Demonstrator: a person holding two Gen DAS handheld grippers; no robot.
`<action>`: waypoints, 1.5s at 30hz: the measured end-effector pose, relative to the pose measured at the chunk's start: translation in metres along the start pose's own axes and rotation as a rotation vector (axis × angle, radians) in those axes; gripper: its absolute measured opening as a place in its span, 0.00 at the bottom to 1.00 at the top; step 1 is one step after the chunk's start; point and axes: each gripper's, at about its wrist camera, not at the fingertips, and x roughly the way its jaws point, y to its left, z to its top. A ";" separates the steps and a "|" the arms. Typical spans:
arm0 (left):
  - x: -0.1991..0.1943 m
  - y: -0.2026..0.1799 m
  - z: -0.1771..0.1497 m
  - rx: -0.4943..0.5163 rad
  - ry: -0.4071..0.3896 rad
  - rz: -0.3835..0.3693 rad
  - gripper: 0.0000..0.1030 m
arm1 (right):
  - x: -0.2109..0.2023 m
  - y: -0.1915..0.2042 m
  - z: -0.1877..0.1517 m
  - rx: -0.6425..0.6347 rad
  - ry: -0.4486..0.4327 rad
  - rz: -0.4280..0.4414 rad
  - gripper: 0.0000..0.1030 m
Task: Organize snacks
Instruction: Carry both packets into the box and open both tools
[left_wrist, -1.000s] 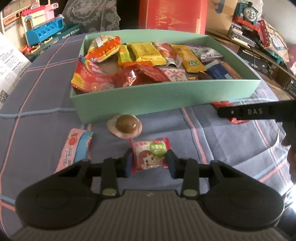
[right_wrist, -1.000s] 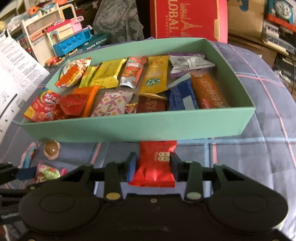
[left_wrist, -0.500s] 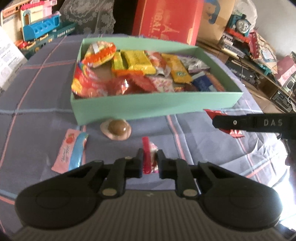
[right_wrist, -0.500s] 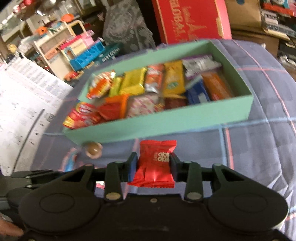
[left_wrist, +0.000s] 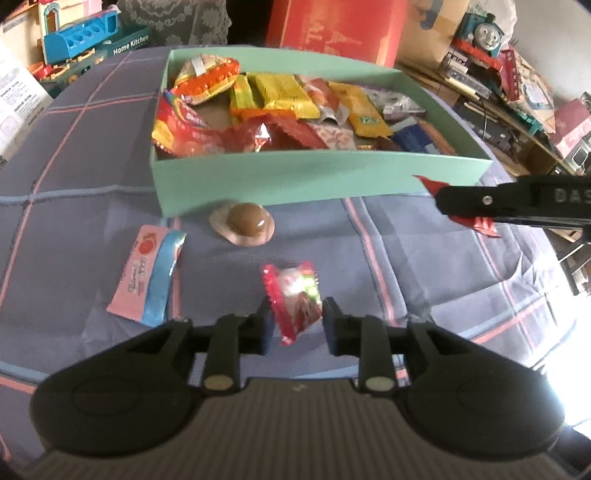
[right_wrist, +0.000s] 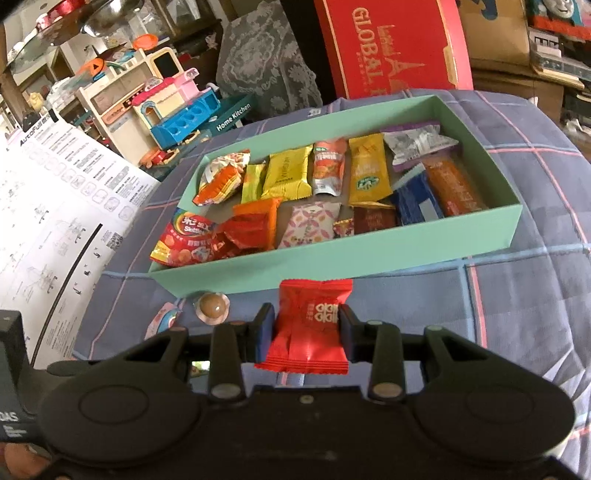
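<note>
Slippage on the left gripper (left_wrist: 297, 325): its jaws, clamped half a second ago, now stand apart, and the small candy (left_wrist: 295, 299) tilts loose before the green box (left_wrist: 295, 181). The right gripper (right_wrist: 306, 328) keeps pinching its red packet (right_wrist: 310, 325), lifted toward the box.

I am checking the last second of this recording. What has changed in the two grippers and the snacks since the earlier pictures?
The left gripper closed on the small candy packet, turning it on edge, then opened again; the packet now sits tilted between its open fingers. The right gripper kept its hold on the red packet. The green box is unchanged.
</note>
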 end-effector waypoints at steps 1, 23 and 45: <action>0.003 0.000 0.002 -0.003 0.004 -0.001 0.25 | -0.001 -0.001 0.000 0.003 -0.001 -0.001 0.35; -0.021 0.023 0.113 0.022 -0.196 0.104 0.12 | 0.016 0.003 0.066 0.044 -0.075 0.044 0.35; 0.040 0.039 0.164 -0.031 -0.163 0.202 1.00 | 0.078 -0.006 0.107 0.099 -0.094 -0.002 0.99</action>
